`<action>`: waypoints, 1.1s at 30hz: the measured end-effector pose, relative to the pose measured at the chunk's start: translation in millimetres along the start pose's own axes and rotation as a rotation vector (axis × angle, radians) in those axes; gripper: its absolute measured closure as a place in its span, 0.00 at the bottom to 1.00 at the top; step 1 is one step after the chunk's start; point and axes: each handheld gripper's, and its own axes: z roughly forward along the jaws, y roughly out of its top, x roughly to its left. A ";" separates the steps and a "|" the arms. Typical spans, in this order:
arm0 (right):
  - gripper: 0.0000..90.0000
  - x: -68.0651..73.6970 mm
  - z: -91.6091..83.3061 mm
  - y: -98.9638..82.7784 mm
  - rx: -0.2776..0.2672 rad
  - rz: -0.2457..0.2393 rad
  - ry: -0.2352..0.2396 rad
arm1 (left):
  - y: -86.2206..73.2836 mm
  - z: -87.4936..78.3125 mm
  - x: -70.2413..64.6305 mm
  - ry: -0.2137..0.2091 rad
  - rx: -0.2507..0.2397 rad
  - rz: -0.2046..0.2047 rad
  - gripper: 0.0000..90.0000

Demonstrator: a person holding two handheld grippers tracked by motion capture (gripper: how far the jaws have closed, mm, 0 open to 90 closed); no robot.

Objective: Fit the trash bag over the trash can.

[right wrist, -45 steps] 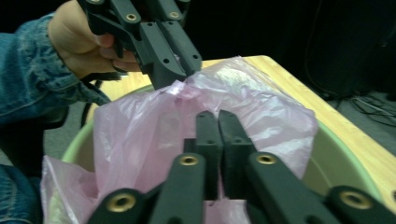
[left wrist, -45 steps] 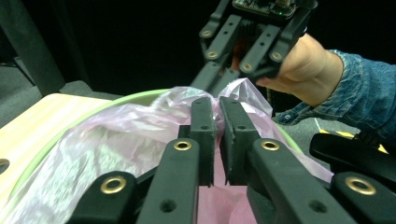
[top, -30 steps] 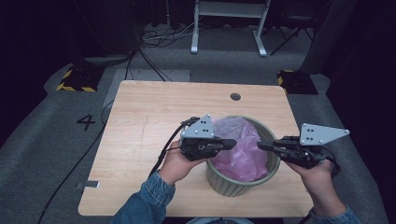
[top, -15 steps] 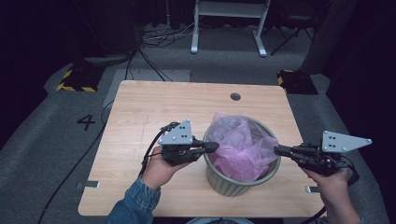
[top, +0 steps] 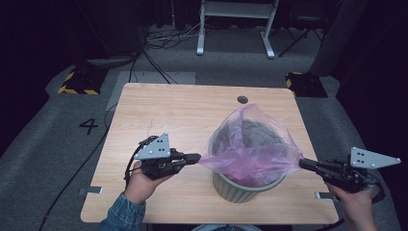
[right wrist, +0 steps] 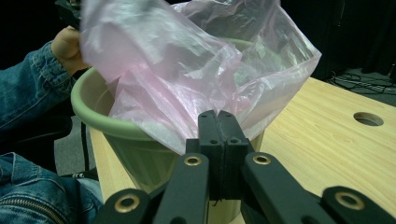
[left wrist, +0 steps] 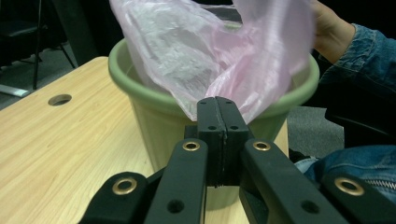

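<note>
I've got the pink bin liner (top: 250, 149) pinched on both sides: L gripper (top: 195, 157) clenched on its edge left of the green bin (top: 245, 190), R gripper (top: 304, 163) clenched on the edge to the bin's right. Mouth stretched open above the rim; bag's bottom sits inside. Left: fold edges over rim.

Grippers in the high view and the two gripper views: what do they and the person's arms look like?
The left gripper and the right gripper are black, each topped by a grey three-cornered plate with small dark holes. A black cable trails from the left one. In the gripper views the jaws are flat black bars on linkage arms with brass-coloured rivets. The person wears blue denim sleeves.
</note>
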 end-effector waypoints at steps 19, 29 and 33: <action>0.62 11.3 -26.1 -2.9 -0.004 0.013 -0.005 | -7.1 -22.1 8.8 0.097 -0.036 -0.062 0.60; 0.46 2.5 -39.5 42.4 -0.059 -0.011 -0.086 | 33.1 -12.9 30.3 0.127 -0.076 -0.061 0.53; 0.45 -6.3 -34.4 56.2 -0.043 -0.025 -0.116 | 43.3 1.9 39.8 0.090 -0.044 -0.031 0.51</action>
